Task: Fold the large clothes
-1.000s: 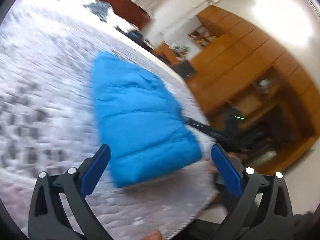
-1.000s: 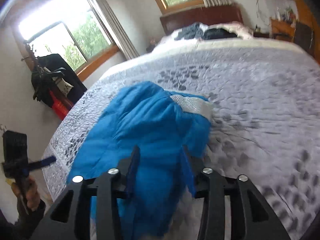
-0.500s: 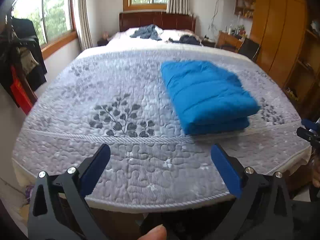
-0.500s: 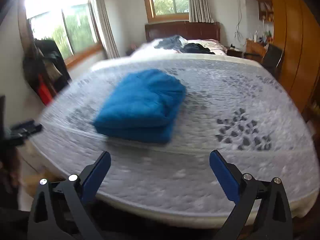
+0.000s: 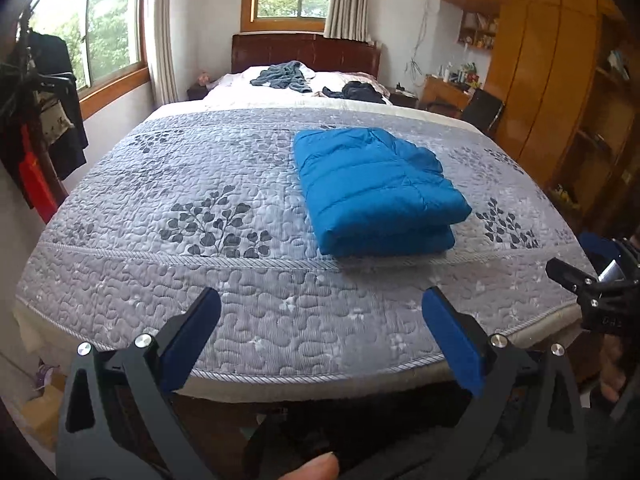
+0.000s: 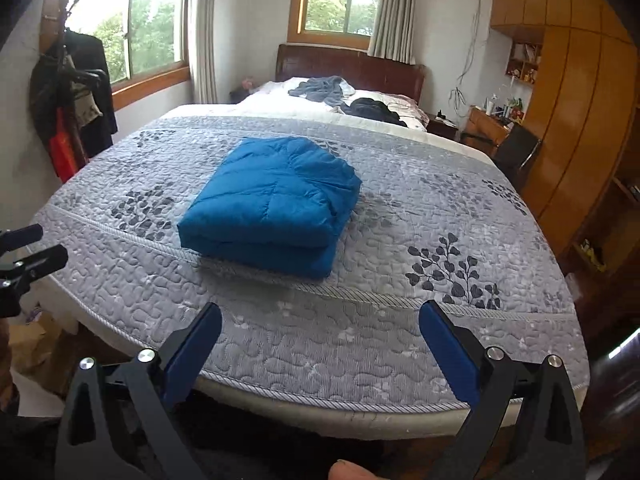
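Blue puffer jacket [image 5: 380, 190] is sitting folded into a chunky two-layer bundle on the quilted bedspread [image 5: 200, 208], close to the foot edge of the bed and a bit toward its right side (the fold faces the foot edge, so you can see both layers stacked).

Both tools are off the bed, hanging past the foot edge, and neither touches the cloth. Left tool [image 5: 320, 332] has its blue pads spread wide with nothing between them, and the right tool [image 6: 320, 338] is the same, wide apart and empty.

The relation that matters: the bundle lies straight ahead of both tools, toward the headboard. In the left wrist view it sits ahead and off to the right; in the right wrist view it sits ahead and a little to the left. So it's roughly between the two, and I'd guess the right one is slightly nearer. Its long axis runs from foot edge to headboard, angled a little.

Honestly the fold looks done to me; any next move would mean reaching forward over the foot edge.
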`<state>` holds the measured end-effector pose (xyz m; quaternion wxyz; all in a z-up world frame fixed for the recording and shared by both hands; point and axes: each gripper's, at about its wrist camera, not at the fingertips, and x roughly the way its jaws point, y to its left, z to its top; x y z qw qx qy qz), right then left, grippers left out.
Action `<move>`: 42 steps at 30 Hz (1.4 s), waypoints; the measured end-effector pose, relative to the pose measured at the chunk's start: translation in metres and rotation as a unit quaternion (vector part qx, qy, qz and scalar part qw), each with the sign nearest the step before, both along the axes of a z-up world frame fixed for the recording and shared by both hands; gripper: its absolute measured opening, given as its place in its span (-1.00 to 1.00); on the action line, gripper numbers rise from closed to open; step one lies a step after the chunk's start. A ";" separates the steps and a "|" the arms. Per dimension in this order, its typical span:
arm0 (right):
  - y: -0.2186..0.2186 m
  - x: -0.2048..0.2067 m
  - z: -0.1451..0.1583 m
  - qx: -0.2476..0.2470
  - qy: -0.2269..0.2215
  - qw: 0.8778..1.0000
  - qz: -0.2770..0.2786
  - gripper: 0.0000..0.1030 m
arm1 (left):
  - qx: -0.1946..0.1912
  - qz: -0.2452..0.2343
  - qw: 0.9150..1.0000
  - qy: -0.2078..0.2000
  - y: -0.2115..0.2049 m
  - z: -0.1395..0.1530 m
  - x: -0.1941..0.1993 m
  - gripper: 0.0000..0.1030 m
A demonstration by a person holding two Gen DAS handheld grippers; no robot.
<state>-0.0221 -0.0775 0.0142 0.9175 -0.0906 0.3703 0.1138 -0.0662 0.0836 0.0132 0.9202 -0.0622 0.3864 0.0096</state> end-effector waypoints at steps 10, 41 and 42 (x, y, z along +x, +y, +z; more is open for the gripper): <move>-0.002 0.001 0.001 0.002 -0.004 1.000 -0.007 0.93 | -0.005 -0.005 1.000 0.014 -0.010 -0.008 0.011 0.94; 0.000 0.002 0.000 -0.003 -0.018 1.000 -0.002 0.93 | -0.002 -0.013 1.000 0.011 -0.015 -0.005 0.017 0.94; -0.001 0.002 0.000 -0.003 -0.019 1.000 -0.002 0.93 | -0.002 -0.012 1.000 0.010 -0.015 -0.005 0.017 0.94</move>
